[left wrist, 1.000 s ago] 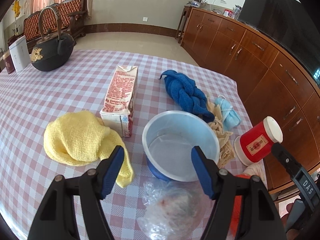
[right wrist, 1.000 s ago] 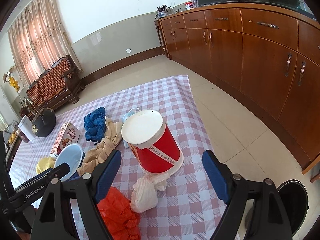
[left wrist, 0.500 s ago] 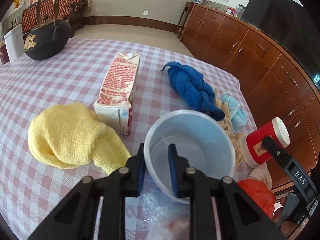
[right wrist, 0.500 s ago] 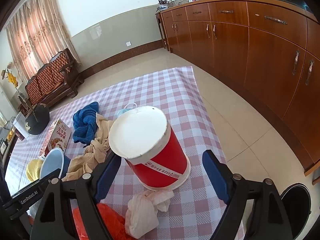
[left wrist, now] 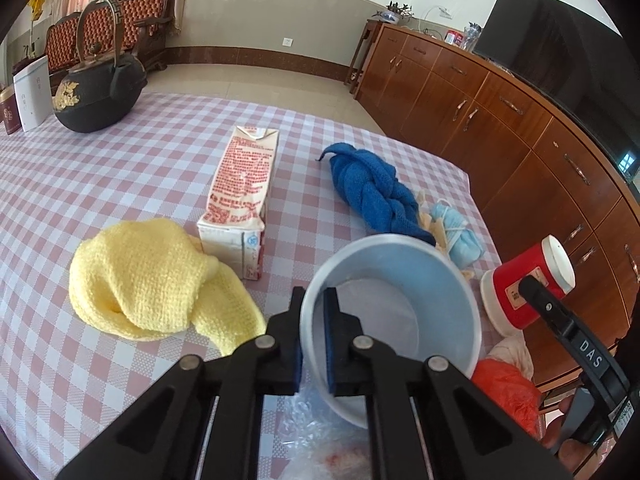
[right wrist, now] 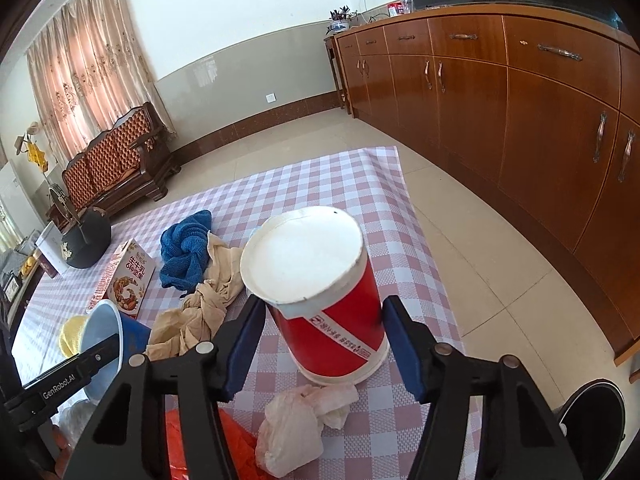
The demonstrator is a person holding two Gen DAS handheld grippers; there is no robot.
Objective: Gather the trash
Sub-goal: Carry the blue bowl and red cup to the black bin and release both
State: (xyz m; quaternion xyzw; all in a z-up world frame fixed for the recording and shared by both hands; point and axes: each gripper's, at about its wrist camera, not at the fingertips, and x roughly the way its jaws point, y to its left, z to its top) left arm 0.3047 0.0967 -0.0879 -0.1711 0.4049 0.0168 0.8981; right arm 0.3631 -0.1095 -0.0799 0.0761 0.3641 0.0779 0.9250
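My left gripper (left wrist: 314,320) is shut on the near rim of a pale blue plastic bowl (left wrist: 400,304), one pad inside and one outside. The bowl is tipped toward me above clear plastic wrap (left wrist: 320,432). In the right wrist view the bowl (right wrist: 100,340) hangs tilted at the lower left. A red tub with a white lid (right wrist: 304,252) stands upright on the checked cloth, between the fingers of my right gripper (right wrist: 324,308). Those jaws are closing, and the blue pads (right wrist: 248,340) sit very close to the tub's sides with a thin gap showing.
A white crumpled bag (right wrist: 304,420) and an orange bag (right wrist: 192,440) lie just before the tub. A carton (left wrist: 240,196), yellow cloth (left wrist: 152,280), blue cloth (left wrist: 372,188), beige cloth (right wrist: 200,308) and kettle (left wrist: 98,92) sit on the table. A black bin (right wrist: 592,412) stands on the floor.
The left jaws closed from wide apart onto the bowl's rim, and the bowl tipped up. The right gripper moved in around the red tub and its jaws narrowed.
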